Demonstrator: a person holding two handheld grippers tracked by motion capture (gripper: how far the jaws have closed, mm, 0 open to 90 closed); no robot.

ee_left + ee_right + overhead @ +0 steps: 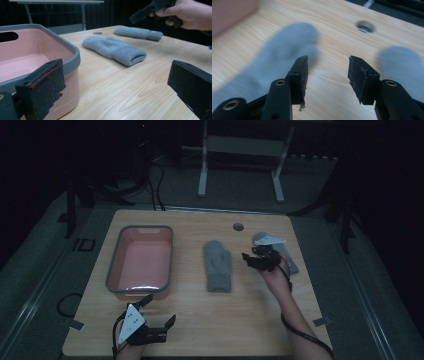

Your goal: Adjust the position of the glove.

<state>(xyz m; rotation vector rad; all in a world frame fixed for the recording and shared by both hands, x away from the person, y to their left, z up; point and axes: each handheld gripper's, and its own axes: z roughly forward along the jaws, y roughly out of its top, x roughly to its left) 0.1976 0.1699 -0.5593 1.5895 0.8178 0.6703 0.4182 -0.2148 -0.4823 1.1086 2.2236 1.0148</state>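
Dark room all around, and we work at a wooden table (200, 320). Our right gripper (328, 75) has its jaws spread apart with nothing but bare wood between them. It hangs between two grey mittens: one mitten (279, 57) lies flat in the middle of the table, and the second mitten (402, 65) lies near the far right edge. Our left gripper (155, 312) has its jaws spread wide and holds nothing. It sits just beside the pink tub (115, 255) with the grey rim.
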